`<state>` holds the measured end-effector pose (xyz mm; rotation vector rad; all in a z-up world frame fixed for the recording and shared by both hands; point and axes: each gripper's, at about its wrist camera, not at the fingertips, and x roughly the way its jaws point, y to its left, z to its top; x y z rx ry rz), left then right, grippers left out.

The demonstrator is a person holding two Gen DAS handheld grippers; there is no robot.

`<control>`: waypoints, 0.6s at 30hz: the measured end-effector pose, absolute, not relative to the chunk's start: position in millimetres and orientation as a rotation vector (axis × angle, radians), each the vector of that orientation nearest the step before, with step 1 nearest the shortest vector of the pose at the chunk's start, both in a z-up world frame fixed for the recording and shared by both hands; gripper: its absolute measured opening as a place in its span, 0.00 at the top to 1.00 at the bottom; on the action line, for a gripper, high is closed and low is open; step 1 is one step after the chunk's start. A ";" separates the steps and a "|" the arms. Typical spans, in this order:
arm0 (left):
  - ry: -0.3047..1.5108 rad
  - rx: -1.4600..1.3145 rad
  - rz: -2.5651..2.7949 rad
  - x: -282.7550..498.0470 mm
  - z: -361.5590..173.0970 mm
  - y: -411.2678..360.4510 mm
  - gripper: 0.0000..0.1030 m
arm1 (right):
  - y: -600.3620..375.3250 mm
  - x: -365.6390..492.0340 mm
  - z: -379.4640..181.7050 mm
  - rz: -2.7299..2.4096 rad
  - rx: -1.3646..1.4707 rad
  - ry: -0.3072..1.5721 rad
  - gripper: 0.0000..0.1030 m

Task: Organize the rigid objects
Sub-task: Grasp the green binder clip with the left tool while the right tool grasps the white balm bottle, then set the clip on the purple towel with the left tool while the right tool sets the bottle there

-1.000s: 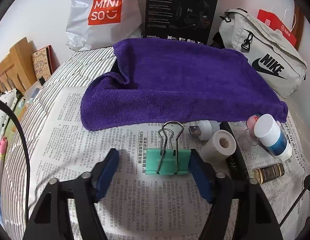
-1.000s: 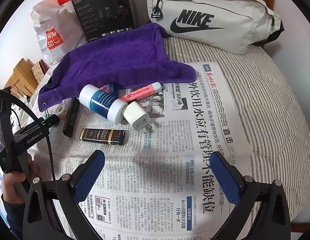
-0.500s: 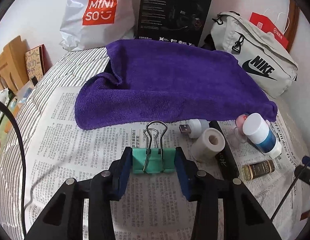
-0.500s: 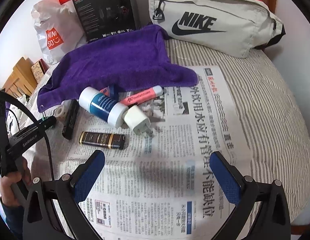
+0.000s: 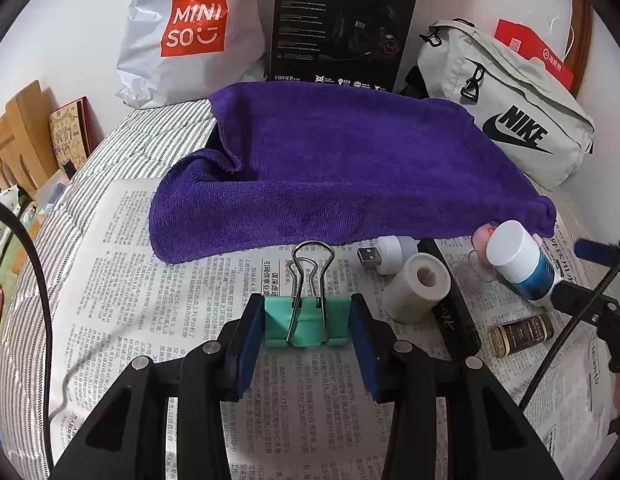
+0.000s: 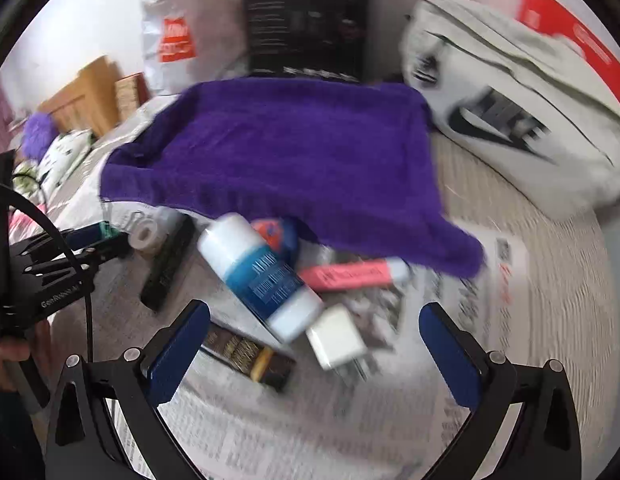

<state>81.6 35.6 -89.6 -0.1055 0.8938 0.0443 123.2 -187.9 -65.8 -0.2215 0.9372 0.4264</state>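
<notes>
Green binder clip (image 5: 306, 321) pinched in left tool (image 5: 307, 338), purple towel (image 5: 342, 168) edge just beyond

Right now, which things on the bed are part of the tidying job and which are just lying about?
Job items:
- green binder clip, clamped in left gripper
- white-and-blue bottle
- white charger plug
- pink marker
- tape roll

Lying about:
- purple towel
- Nike bag
- Miniso bag
- newspaper
</notes>
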 end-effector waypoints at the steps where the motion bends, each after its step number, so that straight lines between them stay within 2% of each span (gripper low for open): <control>1: 0.895 -0.107 0.043 81.9 -89.4 35.4 0.61 | -185.0 125.3 -66.8 0.439 -0.231 0.937 0.00; 3: 0.897 -0.109 0.041 82.5 -89.2 35.6 0.61 | -178.6 130.0 -70.0 0.463 -0.260 0.935 0.01; 5: 0.897 -0.112 0.039 81.9 -89.8 36.1 0.61 | -172.4 134.0 -73.3 0.486 -0.301 0.926 0.08; 7: 0.900 -0.111 0.036 81.4 -89.9 36.4 0.61 | -166.5 137.3 -76.4 0.510 -0.333 0.928 0.18; 11: 0.904 -0.113 0.037 81.3 -89.8 36.3 0.61 | -155.1 142.4 -83.2 0.549 -0.371 0.941 0.30; 13: 0.902 -0.117 0.038 81.0 -89.8 36.1 0.61 | -152.7 144.8 -87.3 0.568 -0.363 0.959 0.48; 15: 0.903 -0.112 0.035 81.4 -89.8 36.2 0.61 | -153.1 149.1 -88.4 0.574 -0.331 0.991 0.59; 18: 0.904 -0.116 0.031 81.6 -89.7 37.7 0.61 | -158.3 152.6 -85.2 0.578 -0.249 1.010 0.62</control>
